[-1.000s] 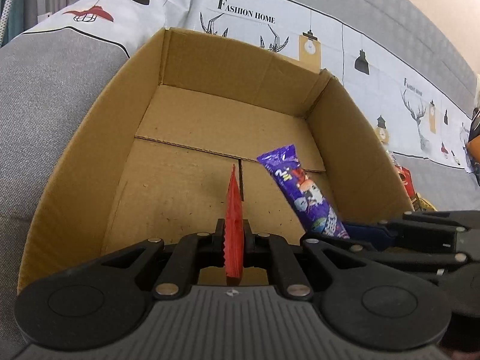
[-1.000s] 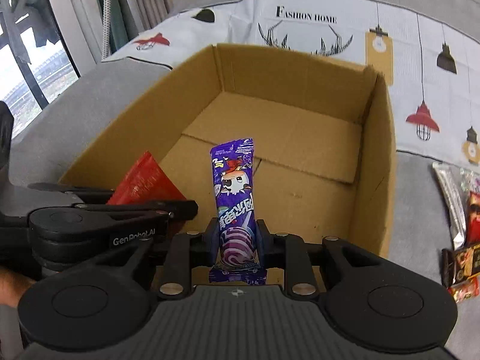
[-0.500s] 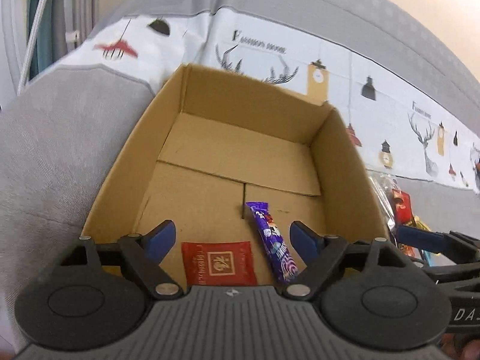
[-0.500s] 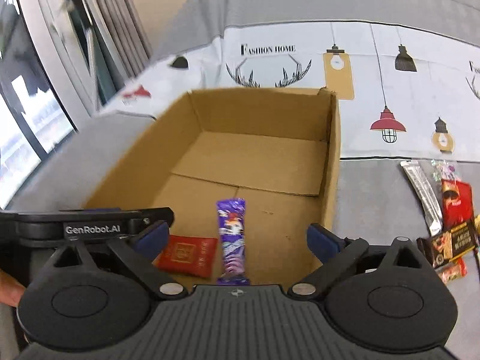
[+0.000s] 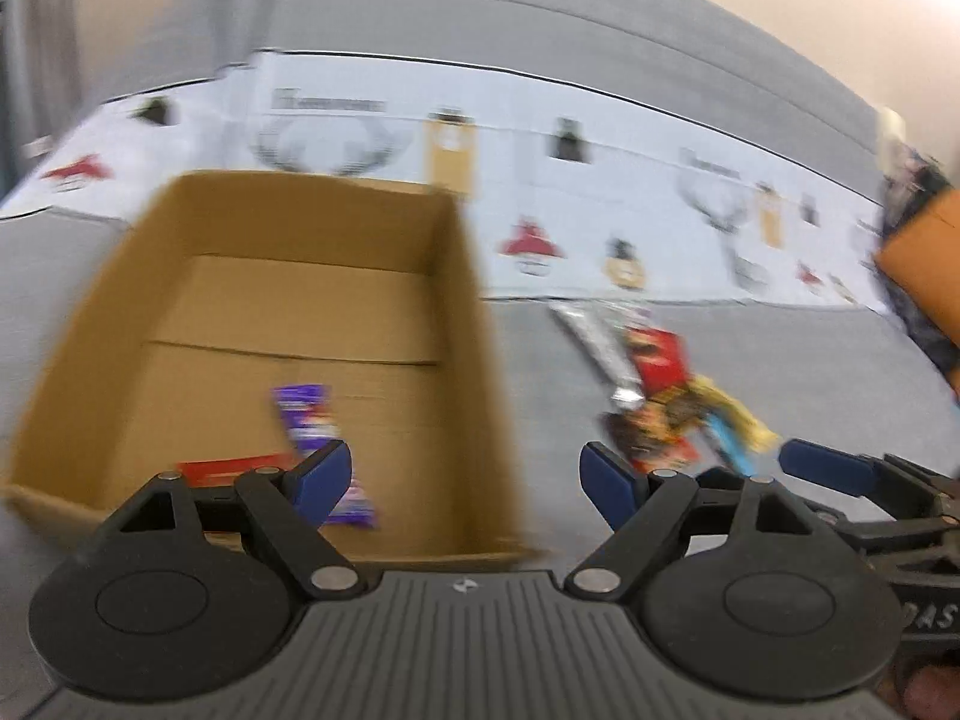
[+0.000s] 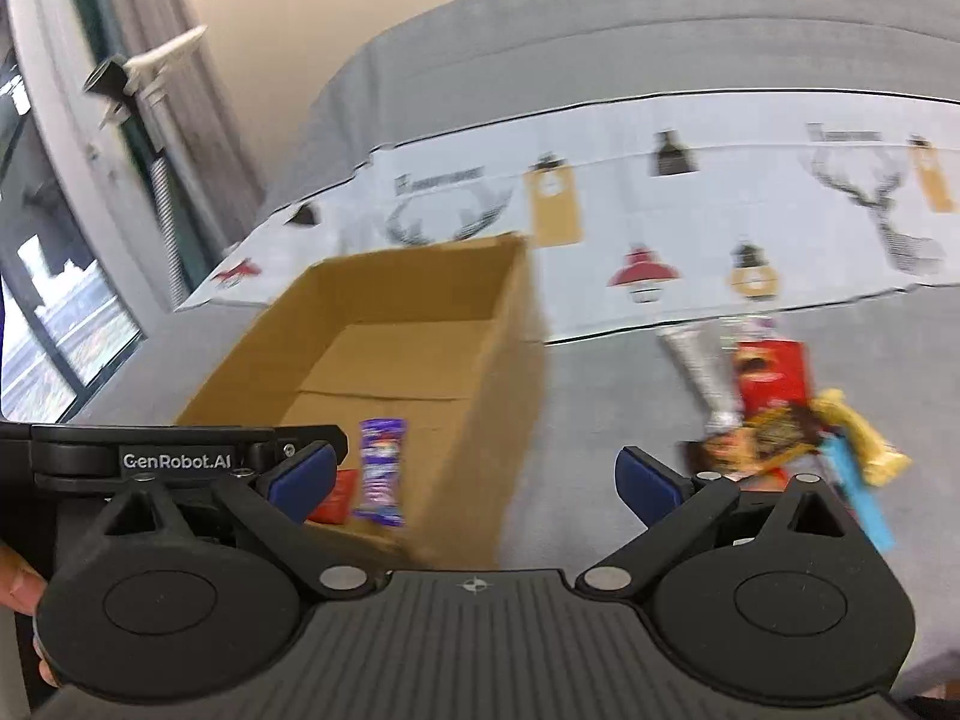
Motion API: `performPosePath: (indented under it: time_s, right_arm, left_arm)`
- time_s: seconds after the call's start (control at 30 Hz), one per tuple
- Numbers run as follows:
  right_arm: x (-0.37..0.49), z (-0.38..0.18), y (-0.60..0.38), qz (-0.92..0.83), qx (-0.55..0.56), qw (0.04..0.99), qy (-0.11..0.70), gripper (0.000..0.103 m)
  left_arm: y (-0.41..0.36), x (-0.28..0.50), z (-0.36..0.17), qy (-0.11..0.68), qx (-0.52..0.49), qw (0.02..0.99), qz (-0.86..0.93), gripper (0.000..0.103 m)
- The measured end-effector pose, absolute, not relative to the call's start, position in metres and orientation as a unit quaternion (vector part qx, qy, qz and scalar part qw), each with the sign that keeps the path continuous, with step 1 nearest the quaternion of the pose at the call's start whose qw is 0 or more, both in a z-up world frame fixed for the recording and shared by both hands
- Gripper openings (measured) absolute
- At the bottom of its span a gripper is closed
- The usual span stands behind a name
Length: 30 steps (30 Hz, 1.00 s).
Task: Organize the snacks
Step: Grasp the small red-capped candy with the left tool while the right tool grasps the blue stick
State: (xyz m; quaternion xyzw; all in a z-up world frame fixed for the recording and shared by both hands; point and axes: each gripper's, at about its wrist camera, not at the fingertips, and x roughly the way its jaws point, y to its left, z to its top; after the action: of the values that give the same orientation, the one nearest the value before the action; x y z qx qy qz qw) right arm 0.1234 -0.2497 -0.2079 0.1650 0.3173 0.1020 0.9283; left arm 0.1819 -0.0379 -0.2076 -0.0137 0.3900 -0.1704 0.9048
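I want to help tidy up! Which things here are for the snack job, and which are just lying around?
For the job:
cardboard box
purple snack and red packet inside it
snack pile on the sofa
both hand-held grippers, open

Just lying around:
printed cloth
curtain

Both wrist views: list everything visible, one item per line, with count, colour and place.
cardboard box: one, brown, open, on the grey sofa
purple snack packet: one, purple, on the box floor near its front
red packet: one, red, on the box floor, left of the purple one
loose snack pile: several packets, silver, red, yellow, blue, dark; on the sofa right of the box; exact count blurred
printed cloth: one, white with lamps and antlers, behind the box
left tongs: one, black with blue pads, open, empty
right tongs: one, black with blue pads, open, empty
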Motion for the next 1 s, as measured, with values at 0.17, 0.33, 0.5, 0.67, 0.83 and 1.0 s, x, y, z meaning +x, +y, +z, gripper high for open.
performPosePath:
  time_s: [0.17,0.33,0.5,0.67,0.83,1.0]
  right_arm:
    - [0.104,-0.228,-0.31,0.052,0.179,0.933,0.309,0.099]
    - [0.107,-0.26,-0.363,0.007,0.169,0.932,0.321,0.099]
    - [0.131,-0.298,-0.399,-0.004,0.151,0.927,0.343,0.091]
    - [0.167,-0.342,-0.423,-0.007,0.174,0.896,0.407,0.05]
    - [0.189,-0.359,-0.421,-0.006,0.154,0.89,0.429,0.046]
    - [0.196,-0.37,-0.408,-0.006,0.127,0.886,0.446,0.02]
  left_arm:
    - [-0.1,0.182,-0.224,0.392,-0.017,0.889,-0.237,0.088]
    - [-0.164,0.201,-0.26,0.368,0.042,0.885,-0.283,0.088]
    - [-0.21,0.236,-0.316,0.374,0.095,0.871,-0.305,0.085]
    - [-0.229,0.264,-0.359,0.402,0.086,0.838,-0.359,0.061]
    - [-0.243,0.271,-0.38,0.379,0.116,0.842,-0.366,0.057]
    - [-0.241,0.269,-0.383,0.371,0.128,0.847,-0.359,0.028]
